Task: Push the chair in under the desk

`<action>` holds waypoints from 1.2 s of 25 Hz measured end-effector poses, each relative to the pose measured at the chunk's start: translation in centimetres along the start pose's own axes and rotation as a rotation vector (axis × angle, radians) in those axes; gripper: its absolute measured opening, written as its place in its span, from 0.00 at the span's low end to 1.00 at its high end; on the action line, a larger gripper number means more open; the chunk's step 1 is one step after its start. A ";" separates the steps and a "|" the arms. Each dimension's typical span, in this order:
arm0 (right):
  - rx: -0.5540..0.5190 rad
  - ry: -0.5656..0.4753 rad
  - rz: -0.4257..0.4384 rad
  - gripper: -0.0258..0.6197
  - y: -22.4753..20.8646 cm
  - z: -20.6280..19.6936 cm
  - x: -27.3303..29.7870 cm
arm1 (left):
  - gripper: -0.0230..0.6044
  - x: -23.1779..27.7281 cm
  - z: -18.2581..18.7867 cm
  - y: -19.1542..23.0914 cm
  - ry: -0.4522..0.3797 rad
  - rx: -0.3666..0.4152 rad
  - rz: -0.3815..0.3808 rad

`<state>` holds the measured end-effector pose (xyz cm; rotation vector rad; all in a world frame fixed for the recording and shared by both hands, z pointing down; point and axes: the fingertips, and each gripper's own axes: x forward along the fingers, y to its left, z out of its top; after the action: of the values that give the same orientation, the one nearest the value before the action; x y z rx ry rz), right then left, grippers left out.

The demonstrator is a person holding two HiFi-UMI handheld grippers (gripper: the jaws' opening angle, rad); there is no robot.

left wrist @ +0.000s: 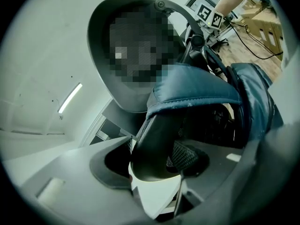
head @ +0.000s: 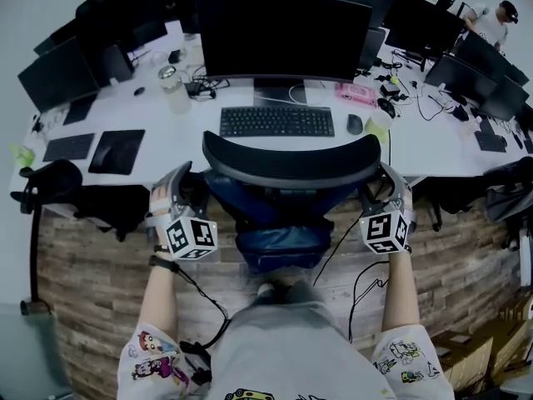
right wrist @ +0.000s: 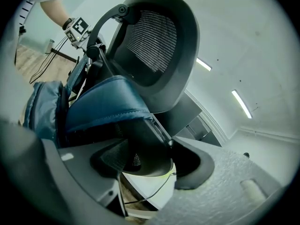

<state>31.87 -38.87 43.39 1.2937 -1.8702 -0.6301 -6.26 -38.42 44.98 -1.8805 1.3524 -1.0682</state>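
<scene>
We see the chair (head: 291, 163) framed in matt black plastic, and its backrest panel (right wrist: 152, 41) is a fine woven mesh. The blue cushion (left wrist: 197, 86) draped on it looks like smooth leatherette with a stitched seam, though it may be coated cloth. The fingers (right wrist: 234, 182) of the right gripper (right wrist: 147, 161) are grey plastic with a grainy, rough finish and dark textured pads. The tabletop (head: 416, 140) is smooth, matt white. The floor (head: 92, 257) shows worn wood-grain planks.
</scene>
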 end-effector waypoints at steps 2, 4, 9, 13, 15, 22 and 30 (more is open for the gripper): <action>0.000 0.001 -0.001 0.46 -0.1 0.1 0.0 | 0.43 0.0 0.1 0.0 -0.009 -0.001 -0.004; 0.001 0.005 0.002 0.46 0.0 0.1 0.1 | 0.43 0.0 0.0 0.0 -0.012 -0.001 -0.008; 0.001 0.015 0.005 0.46 0.1 -0.1 0.0 | 0.43 0.1 0.1 -0.1 -0.018 0.000 -0.017; -0.007 0.022 0.012 0.46 0.1 0.0 -0.2 | 0.43 0.1 0.2 -0.2 -0.006 0.003 -0.038; -0.013 0.028 0.006 0.46 0.0 0.0 -0.1 | 0.44 0.2 0.2 -0.1 -0.010 -0.002 -0.046; 0.035 0.023 0.023 0.55 0.5 0.2 -0.2 | 0.48 -0.2 -0.2 -0.5 -0.007 0.011 -0.086; 0.043 0.006 0.025 0.55 0.8 0.7 -2.2 | 0.50 -2.2 -0.7 -0.1 -0.001 -0.033 -0.072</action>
<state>31.27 -36.57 42.86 1.2966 -1.9015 -0.5756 -7.19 -36.33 44.85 -1.9674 1.3179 -1.0857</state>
